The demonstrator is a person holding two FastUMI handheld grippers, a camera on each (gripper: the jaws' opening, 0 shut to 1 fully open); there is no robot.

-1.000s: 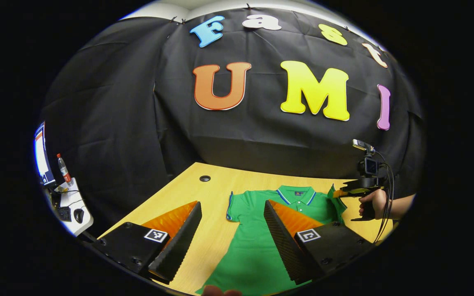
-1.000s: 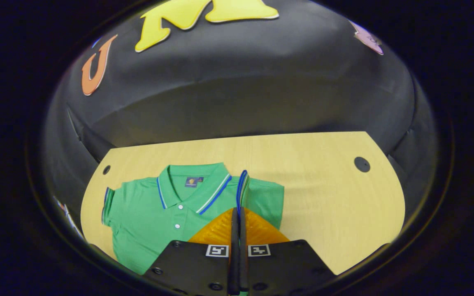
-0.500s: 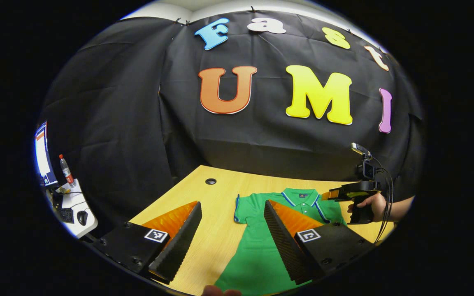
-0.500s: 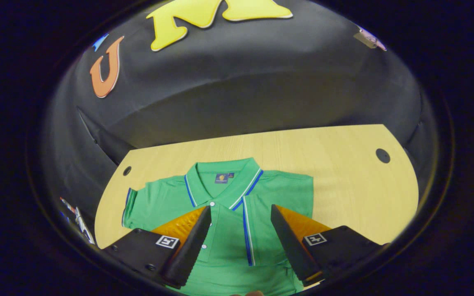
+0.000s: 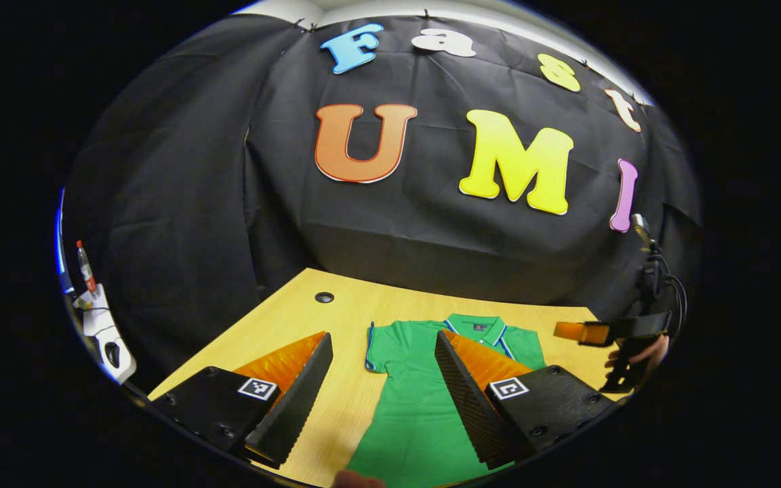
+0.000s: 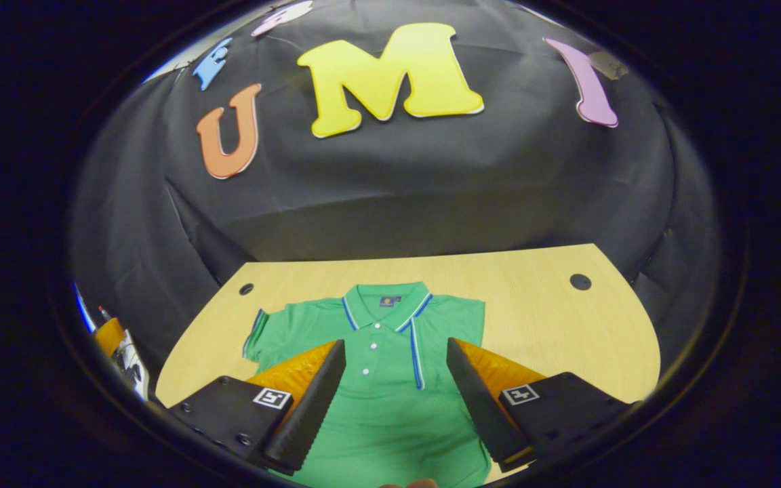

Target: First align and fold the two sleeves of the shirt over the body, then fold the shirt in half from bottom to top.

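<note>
A green polo shirt (image 6: 377,413) lies flat on the wooden table (image 6: 546,325), collar toward the wall. One sleeve is folded over the body, its blue-trimmed cuff (image 6: 417,356) running down beside the buttons. The other sleeve (image 6: 258,332) lies spread out to the side. My right gripper (image 6: 396,342) hovers open above the chest, holding nothing. My left gripper (image 5: 382,337) is open too, over the spread sleeve (image 5: 380,342) and the shirt's (image 5: 417,413) side, fingers apart and holding nothing. In the left gripper view the right gripper (image 5: 563,331) hangs past the shirt's far shoulder, held by a hand (image 5: 638,356).
Round cable holes (image 6: 579,281) (image 6: 246,289) sit at the table's back corners. A side desk with a bottle (image 5: 83,261) and a mouse (image 5: 111,352) stands off to the left. Black cloth closes the back.
My right gripper opened, let the sleeve go onto the body, then drew back from the shirt. My left gripper stayed open and shifted only slightly.
</note>
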